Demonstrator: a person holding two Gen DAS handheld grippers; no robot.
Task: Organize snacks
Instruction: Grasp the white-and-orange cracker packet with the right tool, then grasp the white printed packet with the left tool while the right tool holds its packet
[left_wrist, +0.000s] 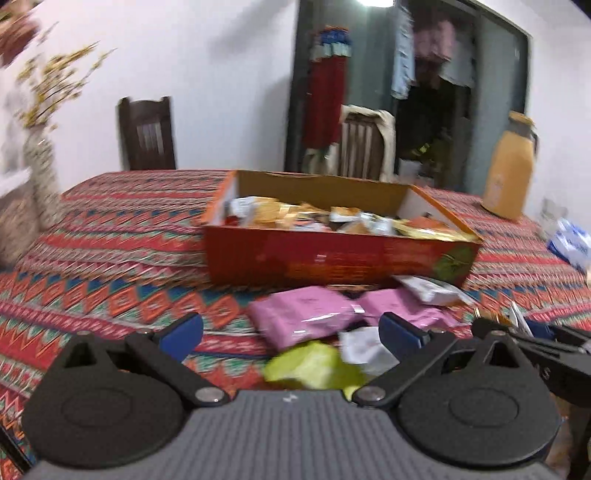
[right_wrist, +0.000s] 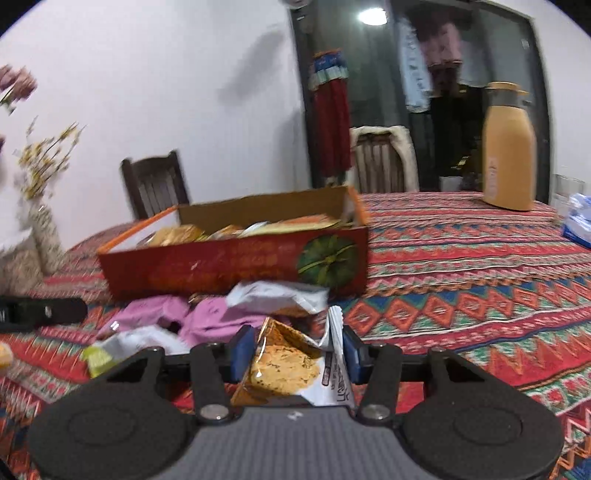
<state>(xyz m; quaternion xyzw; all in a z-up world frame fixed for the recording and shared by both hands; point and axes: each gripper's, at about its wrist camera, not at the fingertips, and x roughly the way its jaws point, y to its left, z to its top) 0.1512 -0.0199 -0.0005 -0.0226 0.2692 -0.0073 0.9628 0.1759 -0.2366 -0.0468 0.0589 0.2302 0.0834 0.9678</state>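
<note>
An open red cardboard box (left_wrist: 332, 254) (right_wrist: 236, 262) holds several snack packets on the patterned tablecloth. In front of it lie loose packets: two pink ones (left_wrist: 306, 314) (right_wrist: 218, 314), a yellow-green one (left_wrist: 314, 365) (right_wrist: 98, 358) and a white one (left_wrist: 432, 290) (right_wrist: 280, 295). My left gripper (left_wrist: 291, 330) hovers open over the pink and green packets, with nothing between its blue pads. My right gripper (right_wrist: 295, 350) is shut on a white and orange cracker packet (right_wrist: 291, 365), held just above the cloth near the box's front. The right gripper's arm (left_wrist: 535, 339) shows at the left view's right edge.
An orange thermos jug (left_wrist: 509, 173) (right_wrist: 509, 155) stands at the table's far right, with a blue and white pack (left_wrist: 570, 243) (right_wrist: 580, 221) beside it. A vase of dried flowers (left_wrist: 42, 173) (right_wrist: 46, 236) is at the far left. Two chairs (right_wrist: 155, 184) stand behind the table.
</note>
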